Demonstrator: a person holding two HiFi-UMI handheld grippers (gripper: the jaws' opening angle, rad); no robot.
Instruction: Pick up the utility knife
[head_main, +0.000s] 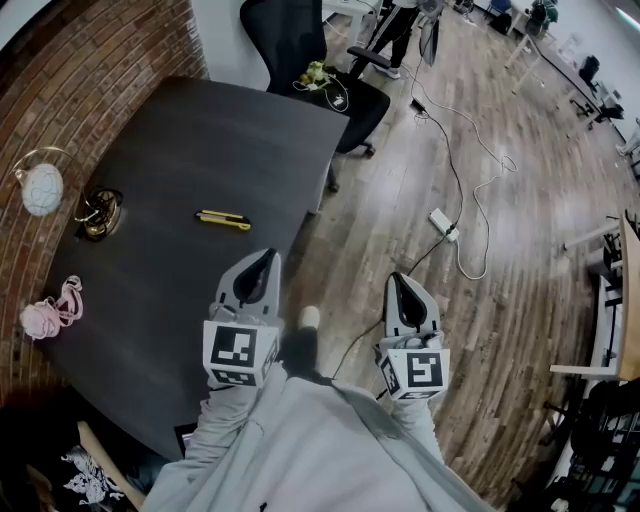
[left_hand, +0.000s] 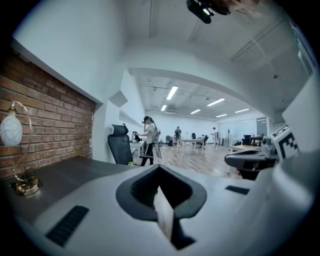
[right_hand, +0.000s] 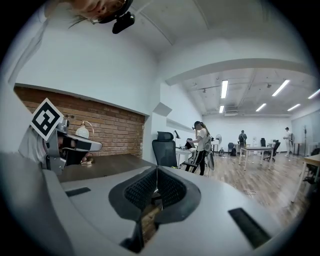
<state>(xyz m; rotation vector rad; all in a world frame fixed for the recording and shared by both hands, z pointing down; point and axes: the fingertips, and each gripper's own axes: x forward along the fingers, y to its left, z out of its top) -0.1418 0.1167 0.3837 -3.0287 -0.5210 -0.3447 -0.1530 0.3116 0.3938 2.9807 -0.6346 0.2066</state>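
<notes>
A yellow-and-black utility knife (head_main: 222, 219) lies flat on a dark table (head_main: 200, 150), close to the table's right-hand edge in the head view and well apart from everything else on it. Just short of it, the left gripper (head_main: 268, 257) hangs over that same edge with its tips aimed at the knife, not touching it; its own view shows the jaws pressed together with nothing between them (left_hand: 159, 171). The right gripper (head_main: 398, 281) is held alongside, clear of the table and over the wooden floor (head_main: 500, 300), its jaws likewise closed and empty. Both grippers point nearly level, tipped slightly down, at the end of grey sleeves (head_main: 300, 440), marker cubes facing the head camera. Along the far side of the table, by the brick wall (head_main: 60, 80), stand a white globe lamp (head_main: 42, 188) on a brass base (head_main: 98, 212) and, nearer the person, a pink bundle of cord (head_main: 50, 312). The tabletop between these and the knife is bare. Beyond the table's far corner a black office chair (head_main: 300, 40) carries a small yellow-green object (head_main: 316, 73) on its seat. On the floor to the right, a white power strip (head_main: 443, 222) trails a long cable across open boards.
</notes>
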